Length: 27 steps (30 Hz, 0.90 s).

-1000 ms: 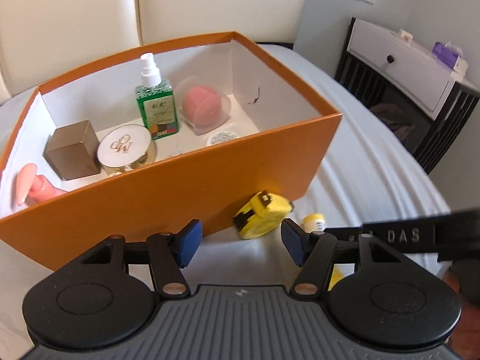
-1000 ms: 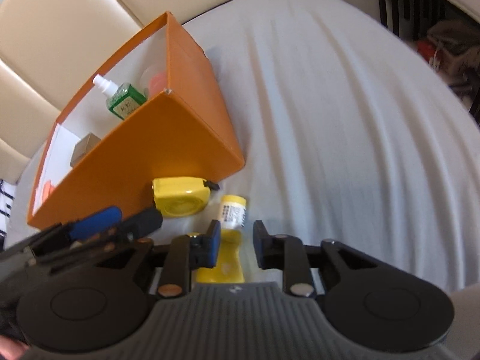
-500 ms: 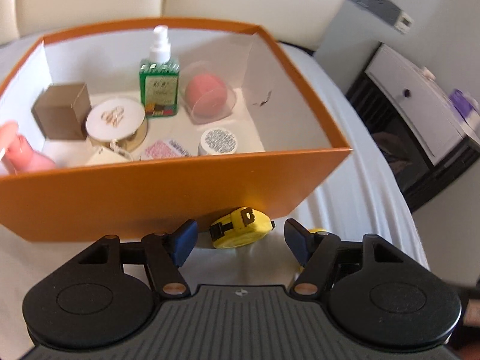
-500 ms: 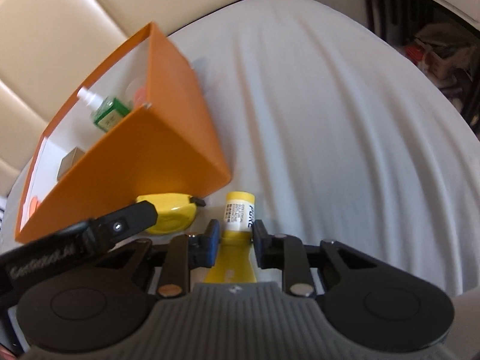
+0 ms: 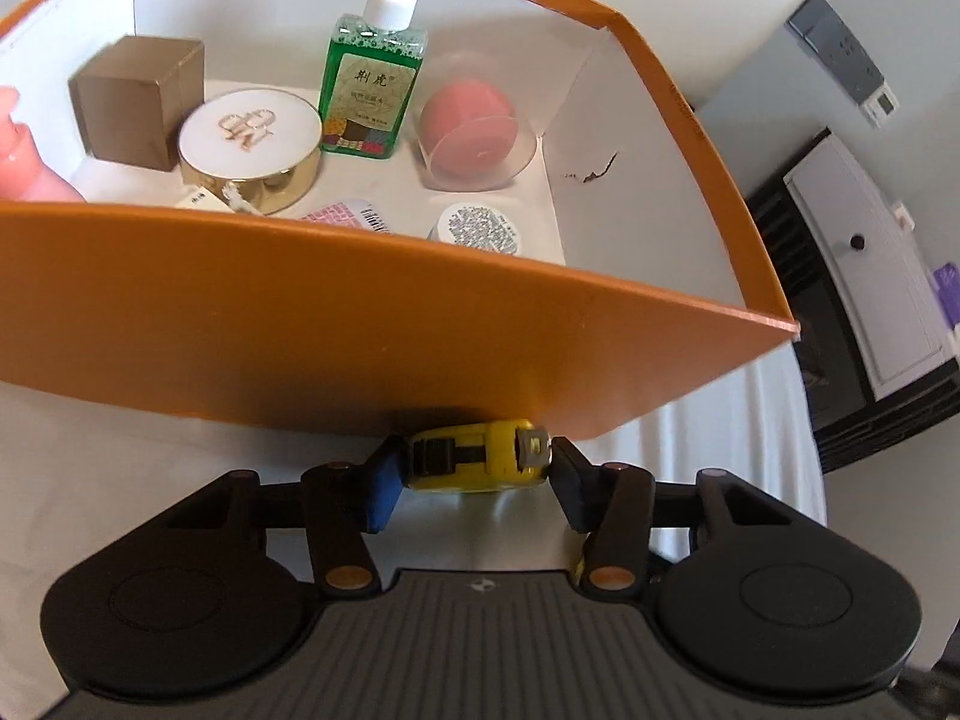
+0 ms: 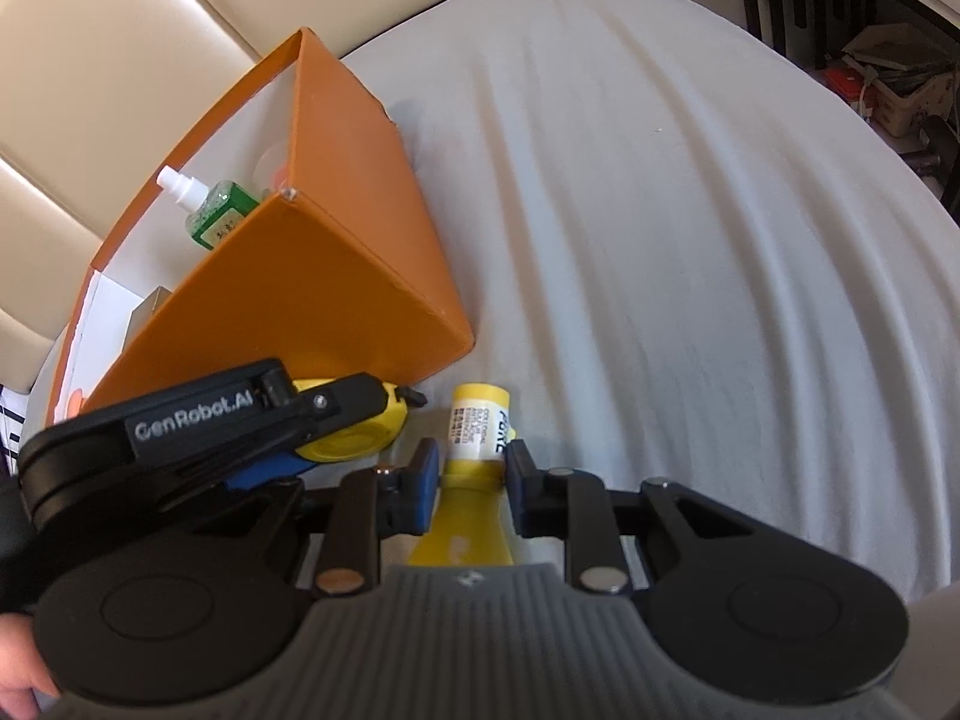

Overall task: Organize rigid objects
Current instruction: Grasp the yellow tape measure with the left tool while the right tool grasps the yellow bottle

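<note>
The left hand-held gripper (image 5: 474,477) has its blue pads on either end of the yellow plastic tape measure (image 5: 480,456), which lies on the white bedsheet (image 6: 690,240) hard against the near wall of the open orange cardboard box (image 5: 360,330). The pads look to be touching it, or very nearly; I can't swear the squeeze is firm. From the right wrist view that tape measure sits at about 9 o'clock of the small yellow bottle with a printed white label (image 6: 477,438), the two just beside each other.

The right hand-held gripper (image 6: 471,474) is narrowed around the bottle's neck, below the labelled top, and seems to have hold of it.

What worries me is the crowding. Both tools are working close together, and the left one's black arm already crosses in front of the right one; lifting both at once could knock them together and shake a load free. The tape measure is held by its rounded ends, so it may pivot or squirt out. It is also tucked under the box wall, so a lift straight up could catch the cardboard and shove the box. The neck grip could let the bottle swing. Inside, the green spray bottle (image 5: 375,78) stands tall at 12 o'clock and would topple if a dropped item hits it
</note>
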Available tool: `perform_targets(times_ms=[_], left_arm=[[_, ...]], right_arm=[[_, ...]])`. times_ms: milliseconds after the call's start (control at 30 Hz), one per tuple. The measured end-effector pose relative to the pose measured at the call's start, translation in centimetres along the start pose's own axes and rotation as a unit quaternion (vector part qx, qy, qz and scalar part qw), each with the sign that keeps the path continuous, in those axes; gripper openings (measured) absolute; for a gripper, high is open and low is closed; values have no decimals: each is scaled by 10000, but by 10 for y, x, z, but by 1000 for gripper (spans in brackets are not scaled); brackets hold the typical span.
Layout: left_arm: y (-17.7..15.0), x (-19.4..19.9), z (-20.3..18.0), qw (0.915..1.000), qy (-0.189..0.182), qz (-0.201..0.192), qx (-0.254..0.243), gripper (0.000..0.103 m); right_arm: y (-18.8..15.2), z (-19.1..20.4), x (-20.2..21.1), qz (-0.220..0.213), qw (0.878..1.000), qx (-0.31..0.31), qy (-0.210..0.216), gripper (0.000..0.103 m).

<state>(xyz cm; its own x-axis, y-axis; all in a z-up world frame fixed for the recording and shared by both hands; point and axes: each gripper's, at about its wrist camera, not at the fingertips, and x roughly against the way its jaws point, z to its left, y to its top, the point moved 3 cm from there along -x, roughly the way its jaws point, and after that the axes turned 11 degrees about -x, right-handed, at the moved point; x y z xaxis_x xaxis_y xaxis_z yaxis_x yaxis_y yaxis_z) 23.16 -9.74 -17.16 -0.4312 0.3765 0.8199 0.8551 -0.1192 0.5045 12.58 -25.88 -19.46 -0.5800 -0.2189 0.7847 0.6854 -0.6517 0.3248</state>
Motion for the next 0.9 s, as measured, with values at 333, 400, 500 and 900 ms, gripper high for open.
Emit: perform_targets(times_ms=[333,400,500,900], left_arm=[[-39,45,23,9987,326,210,-330,59],[-51,50,30,9980,386,265,-417,59],[-63,49,33,9976,310,407,-466,58],[-77,39,21,9903,658,212,-1209,62]], right_arm=[[-13,15,-2,374,9978,520,181,23],[-16,16,-3,431,9972,600,134,23],[-20,21,-6,484,9962,726,71,23],[-21,25,-17,613,9944,858,-70,31]])
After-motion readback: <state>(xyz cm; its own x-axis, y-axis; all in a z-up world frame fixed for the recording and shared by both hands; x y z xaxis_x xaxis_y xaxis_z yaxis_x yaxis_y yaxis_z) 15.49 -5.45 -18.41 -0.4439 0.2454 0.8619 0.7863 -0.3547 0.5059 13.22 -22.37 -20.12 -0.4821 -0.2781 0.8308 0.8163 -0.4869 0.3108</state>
